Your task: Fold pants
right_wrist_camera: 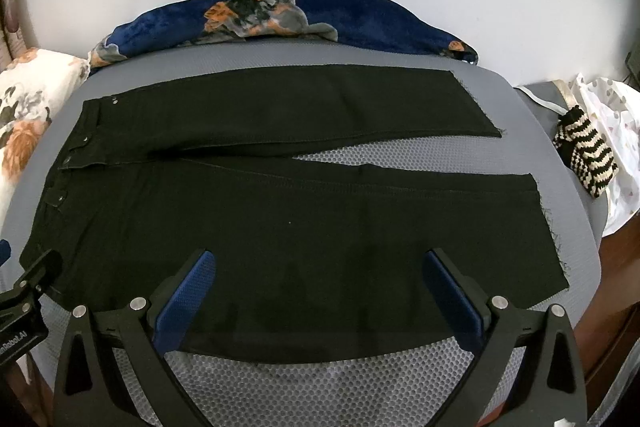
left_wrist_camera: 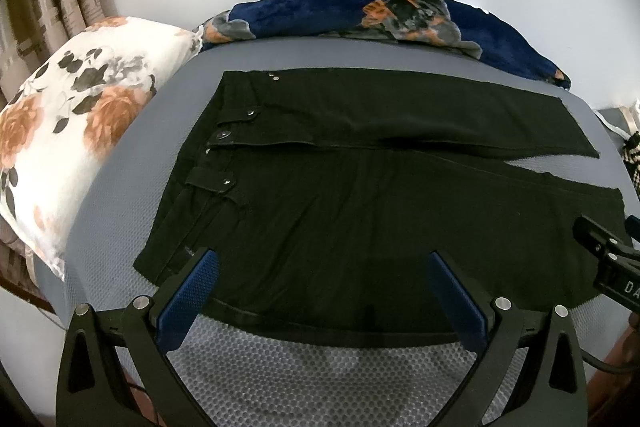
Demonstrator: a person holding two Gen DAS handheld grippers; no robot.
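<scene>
Black pants point(left_wrist_camera: 340, 195) lie flat on a grey mesh mat, waistband with metal buttons to the left and both legs stretching right. The legs part slightly toward the frayed hems point(right_wrist_camera: 540, 223). My left gripper point(left_wrist_camera: 322, 263) is open over the near edge of the pants by the hip, nothing between its blue pads point(left_wrist_camera: 188, 295). My right gripper point(right_wrist_camera: 320, 263) is open too, hovering over the near leg point(right_wrist_camera: 320, 227) around mid-length. Each gripper shows at the edge of the other's view: the right gripper's black body point(left_wrist_camera: 608, 259) and the left gripper's black body point(right_wrist_camera: 24, 295).
A floral pillow point(left_wrist_camera: 68, 131) lies left of the mat point(left_wrist_camera: 312, 379). A navy floral blanket point(left_wrist_camera: 360, 15) is bunched along the far edge. A black-and-cream striped knit item point(right_wrist_camera: 584, 155) and a white bag point(right_wrist_camera: 616, 131) sit at the right. A plain pale wall rises behind.
</scene>
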